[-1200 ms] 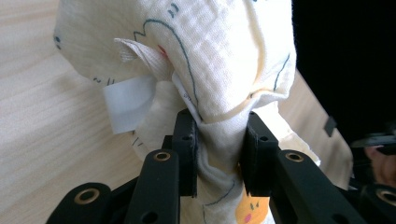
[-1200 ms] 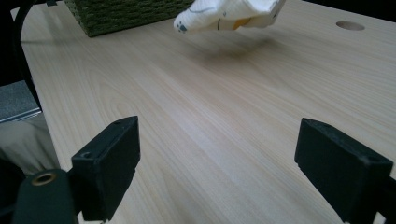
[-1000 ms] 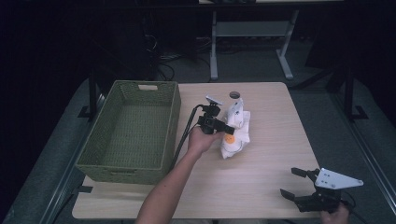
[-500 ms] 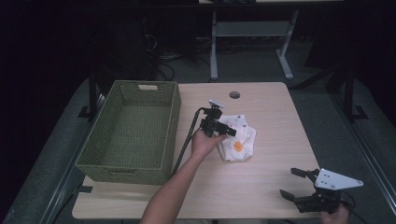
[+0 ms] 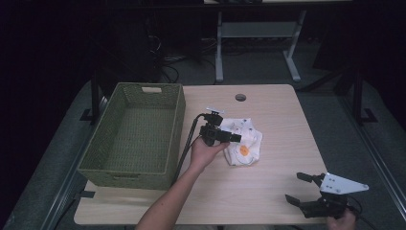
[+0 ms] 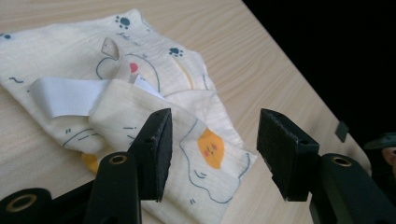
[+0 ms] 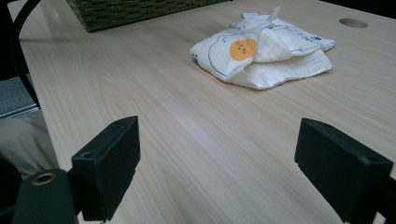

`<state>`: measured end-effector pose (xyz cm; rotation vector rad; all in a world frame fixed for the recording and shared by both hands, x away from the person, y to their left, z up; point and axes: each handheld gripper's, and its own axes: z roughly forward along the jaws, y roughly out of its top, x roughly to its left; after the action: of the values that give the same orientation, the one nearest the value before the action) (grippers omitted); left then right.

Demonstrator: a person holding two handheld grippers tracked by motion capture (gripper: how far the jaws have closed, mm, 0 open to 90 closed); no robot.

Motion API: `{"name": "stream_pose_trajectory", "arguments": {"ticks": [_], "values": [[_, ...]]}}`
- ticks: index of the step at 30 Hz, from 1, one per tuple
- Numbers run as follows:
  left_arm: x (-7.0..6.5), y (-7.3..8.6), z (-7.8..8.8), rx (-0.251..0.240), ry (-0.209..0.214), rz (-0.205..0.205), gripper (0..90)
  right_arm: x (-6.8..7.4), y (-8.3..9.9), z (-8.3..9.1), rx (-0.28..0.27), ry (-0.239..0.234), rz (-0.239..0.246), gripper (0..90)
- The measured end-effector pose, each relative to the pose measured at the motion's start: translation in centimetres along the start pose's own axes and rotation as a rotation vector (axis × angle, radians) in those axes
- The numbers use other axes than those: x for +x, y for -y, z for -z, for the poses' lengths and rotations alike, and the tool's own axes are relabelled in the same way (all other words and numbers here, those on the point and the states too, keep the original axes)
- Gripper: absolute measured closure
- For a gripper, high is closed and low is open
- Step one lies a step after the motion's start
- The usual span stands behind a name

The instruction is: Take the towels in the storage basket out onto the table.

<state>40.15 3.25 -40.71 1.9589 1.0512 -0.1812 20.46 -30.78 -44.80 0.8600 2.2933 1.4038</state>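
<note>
A pale wooden table [image 5: 268, 191] holds a crumpled cream cloth [image 5: 244, 140], printed with paw marks and an orange egg-like face, lying just to the right of a green woven basket [image 5: 135, 136] that has nothing visible inside. The left gripper [image 5: 233, 138] is right at the cloth, reaching in from the basket side, so this hand is by far the nearer one. In the left gripper view its two black jaws stand moderately apart with nothing between them; the cloth's lower folds, including the orange face, lie just beyond and beneath the jaws, spreading away up and to the left. Whether a jaw is brushing the fabric cannot be told. The cloth sits as a loose heap, a little longer along the direction running away from the basket. The right gripper [image 5: 299, 188] rests well away from the cloth, at the table's near edge on the side far from the basket. In the right gripper view its jaws are spread wide and hold nothing, with bare tabletop between them and the cloth ahead in the distance.
</note>
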Motion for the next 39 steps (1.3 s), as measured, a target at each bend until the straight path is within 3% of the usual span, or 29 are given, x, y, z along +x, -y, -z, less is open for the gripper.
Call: {"name": "stream_pose_trajectory", "arguments": {"ticks": [14, 30, 39], "values": [[-0.6, 2.3, 2.0, -0.015, 0.052, -0.108, 36.1, 0.2, 0.1, -0.2, 0.014, 0.005, 0.000, 13.8], [-3.2, 4.7, 2.9, -0.004, 0.036, -0.234, 33.2, 0.1, 0.1, -0.5, 0.022, 0.013, 0.005, 13.8], [-3.6, 6.3, 3.7, -0.005, 0.034, -0.266, 32.2, 0.1, 0.2, -0.8, 0.043, 0.010, -0.004, 13.8]]}}
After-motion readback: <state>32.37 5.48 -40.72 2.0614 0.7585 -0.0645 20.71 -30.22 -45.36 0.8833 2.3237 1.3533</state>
